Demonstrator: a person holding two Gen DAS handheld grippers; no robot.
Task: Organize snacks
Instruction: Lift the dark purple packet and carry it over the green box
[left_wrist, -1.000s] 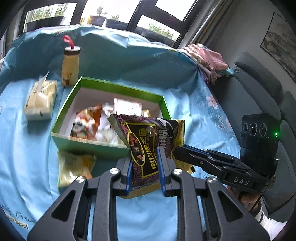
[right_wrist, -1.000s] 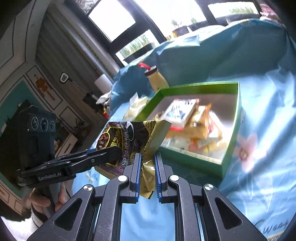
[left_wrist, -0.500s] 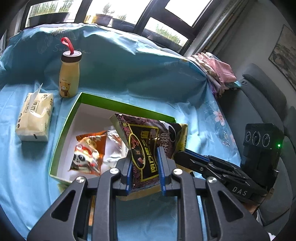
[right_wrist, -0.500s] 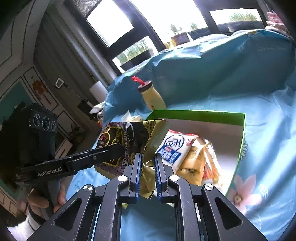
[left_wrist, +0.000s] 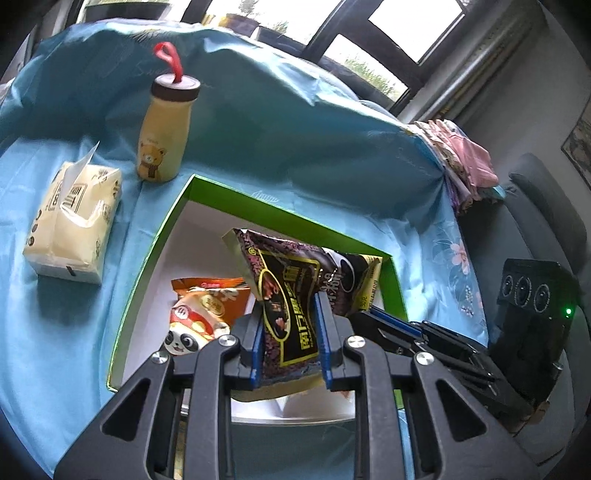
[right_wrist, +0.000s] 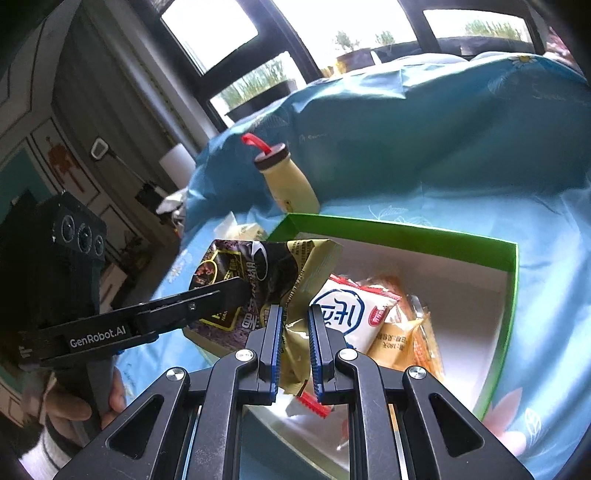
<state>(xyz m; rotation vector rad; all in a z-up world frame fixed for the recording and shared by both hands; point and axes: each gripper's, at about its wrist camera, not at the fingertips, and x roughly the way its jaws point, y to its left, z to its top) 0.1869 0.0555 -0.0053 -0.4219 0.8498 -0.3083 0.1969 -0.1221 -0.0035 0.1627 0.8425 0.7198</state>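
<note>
A dark purple and gold snack bag (left_wrist: 288, 317) hangs over the open green box (left_wrist: 162, 236). My left gripper (left_wrist: 290, 347) is shut on the bag's lower part. My right gripper (right_wrist: 295, 343) grips the bag's gold edge (right_wrist: 295, 332), its jaws slightly parted. In the right wrist view the bag (right_wrist: 251, 273) sits over the box's (right_wrist: 511, 273) left side, with the left gripper's finger across it. Inside the box lie an orange panda packet (left_wrist: 199, 314), a white and blue packet (right_wrist: 347, 314) and orange packets (right_wrist: 402, 332).
A yellow bear bottle (left_wrist: 164, 136) with a red loop stands behind the box. A tissue pack (left_wrist: 74, 218) lies to the box's left. A blue cloth (left_wrist: 295, 122) covers the table. Folded pink fabric (left_wrist: 465, 158) and a grey sofa (left_wrist: 546, 221) are at the right.
Both grippers have carried the snack bag forward from in front of the box to over its inside. The right gripper's jaws have parted slightly on the gold edge.
</note>
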